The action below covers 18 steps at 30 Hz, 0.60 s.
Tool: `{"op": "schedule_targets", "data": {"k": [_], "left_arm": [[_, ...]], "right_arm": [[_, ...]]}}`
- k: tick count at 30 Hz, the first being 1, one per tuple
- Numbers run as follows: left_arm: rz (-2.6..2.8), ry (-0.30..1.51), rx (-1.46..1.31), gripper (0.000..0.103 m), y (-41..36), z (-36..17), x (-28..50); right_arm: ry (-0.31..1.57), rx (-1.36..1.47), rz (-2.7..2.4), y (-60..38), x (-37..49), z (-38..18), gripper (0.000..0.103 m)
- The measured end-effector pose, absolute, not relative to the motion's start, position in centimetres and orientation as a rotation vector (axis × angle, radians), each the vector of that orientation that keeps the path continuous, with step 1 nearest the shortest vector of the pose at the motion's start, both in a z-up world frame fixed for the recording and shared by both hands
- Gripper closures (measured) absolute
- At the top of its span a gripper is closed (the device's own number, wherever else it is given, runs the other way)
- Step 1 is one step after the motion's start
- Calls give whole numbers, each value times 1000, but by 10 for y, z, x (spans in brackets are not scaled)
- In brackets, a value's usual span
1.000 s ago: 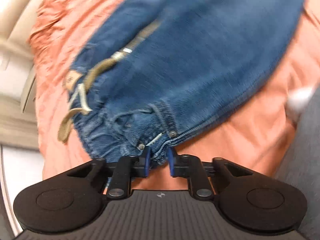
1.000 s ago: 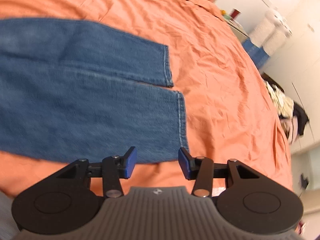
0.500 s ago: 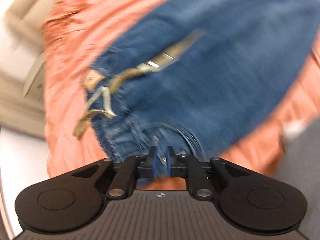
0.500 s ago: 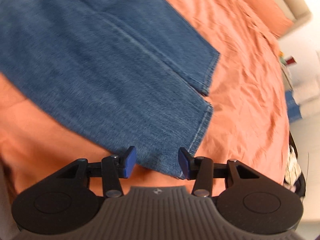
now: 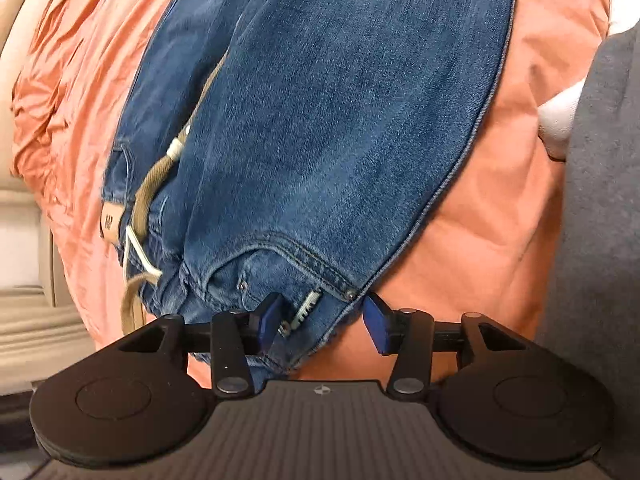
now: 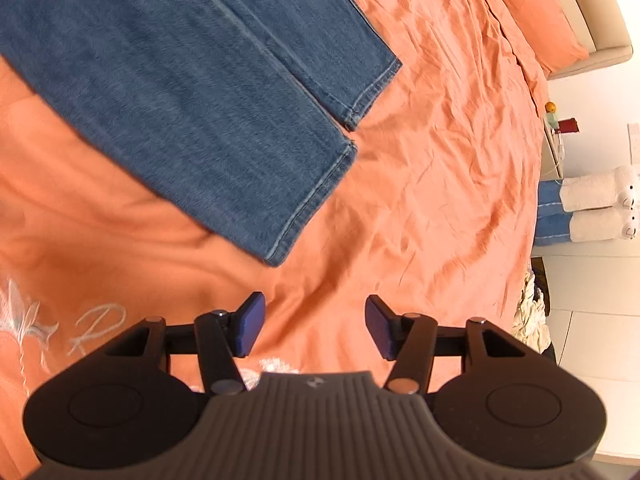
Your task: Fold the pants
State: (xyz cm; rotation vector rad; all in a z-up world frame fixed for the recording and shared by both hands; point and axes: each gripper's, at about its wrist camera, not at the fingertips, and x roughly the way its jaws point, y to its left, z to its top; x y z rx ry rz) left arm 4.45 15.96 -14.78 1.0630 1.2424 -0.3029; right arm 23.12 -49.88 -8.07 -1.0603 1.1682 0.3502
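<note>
Left gripper [image 5: 323, 322] is seen w/ jaws opening, already spread pretty wide; the waistband corner of the jeans [image 5: 340, 120] sits between the pads, up against the left pad, w/ the right pad clear of the denim, so nothing's actually being pinched. Just past the fingertips a pocket seam and rivets are seen, then, further along the waistband to the left, a tan drawstring [image 5: 150, 194] w/ white tips and a small leather tag [image 5: 111, 222]. Beyond that the jeans are laid folded lengthwise on the orange bedsheet [image 5: 472, 240], running away toward the top of frame. A grey sleeve [image 5: 600, 200] is seen at the right edge.

Right gripper [image 6: 312, 326] also has jaws opening, wide apart, nothing between them but sheet. The leg end of the jeans is found a bit beyond it, up and to the left: two hems [image 6: 316, 200] stacked slightly offset, flat on the sheet, not touched. Further off, past the jeans, an orange pillow [image 6: 532, 12] is seen at the bed's far end.
</note>
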Motion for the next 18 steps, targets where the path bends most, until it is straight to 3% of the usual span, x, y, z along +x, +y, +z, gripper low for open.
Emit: {"op": "schedule_targets", "data": {"k": [2,3,4,6,7,8,9,18], "left_arm": [[-269,1242,1051,56,160,-148,46],[-250,1238,1020,74,160,-145,46],[-229,1228,978,82,160,-140,48],[-170,1190,874,86,164,-126,53],[-129,1165,811,90,168,-118,56],[-83,1137,741,91,172,-109,59],[-37,1111,666,91,177,-101,62],[214,971,205,92,197,-63,69]], "right_arm": [[1127,-1080,379,-492,220,-82,46],[1112,-1085,394,-487,216,-85,46],[1096,-1095,407,-483,212,-89,48],[1057,-1148,432,-474,205,-101,51],[1040,-1182,446,-470,202,-108,57],[1025,-1223,460,-466,199,-116,67],[1011,-1256,477,-463,196,-122,69],[829,-1485,599,-446,173,-187,69]]}}
